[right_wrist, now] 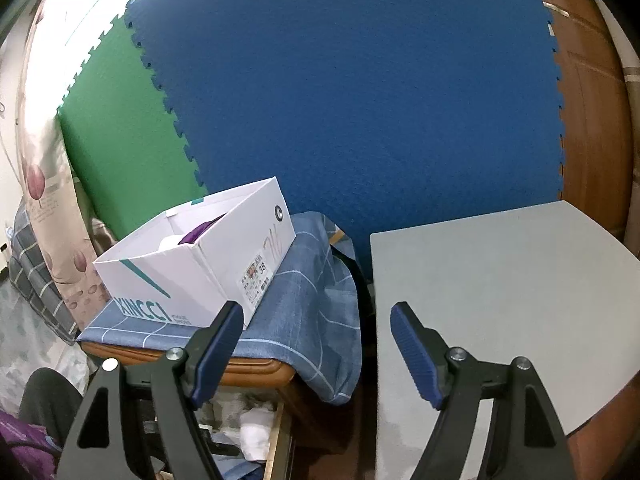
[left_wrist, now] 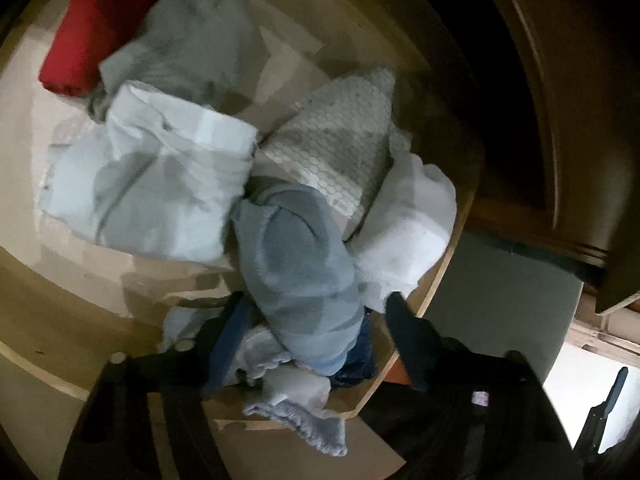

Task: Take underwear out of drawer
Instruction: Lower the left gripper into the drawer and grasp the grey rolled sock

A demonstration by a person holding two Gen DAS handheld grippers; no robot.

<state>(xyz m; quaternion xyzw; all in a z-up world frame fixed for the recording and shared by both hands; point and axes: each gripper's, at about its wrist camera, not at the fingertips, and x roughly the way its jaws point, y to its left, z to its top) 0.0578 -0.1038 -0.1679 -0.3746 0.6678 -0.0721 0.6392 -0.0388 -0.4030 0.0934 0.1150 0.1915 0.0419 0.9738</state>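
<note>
In the left wrist view I look down into an open wooden drawer (left_wrist: pixel 52 280) full of folded clothes. My left gripper (left_wrist: pixel 316 316) sits low in the drawer, its jaws apart around a blue-grey piece of underwear (left_wrist: pixel 296 264) that bulges between the fingers; whether it grips the cloth is unclear. More light blue frilled fabric (left_wrist: pixel 296 412) lies under it. My right gripper (right_wrist: pixel 316 312) is open and empty, held in the air away from the drawer. A corner of the open drawer (right_wrist: pixel 276 436) with white cloth shows at the bottom of the right wrist view.
In the drawer lie a pale blue folded garment (left_wrist: pixel 152 172), a grey one (left_wrist: pixel 192 44), a dotted white one (left_wrist: pixel 340 140), a white one (left_wrist: pixel 408 224) and a red item (left_wrist: pixel 76 48). A white shoebox (right_wrist: pixel 192 260) stands on a blue checked cloth (right_wrist: pixel 312 304). A grey tabletop (right_wrist: pixel 492 304) is at right.
</note>
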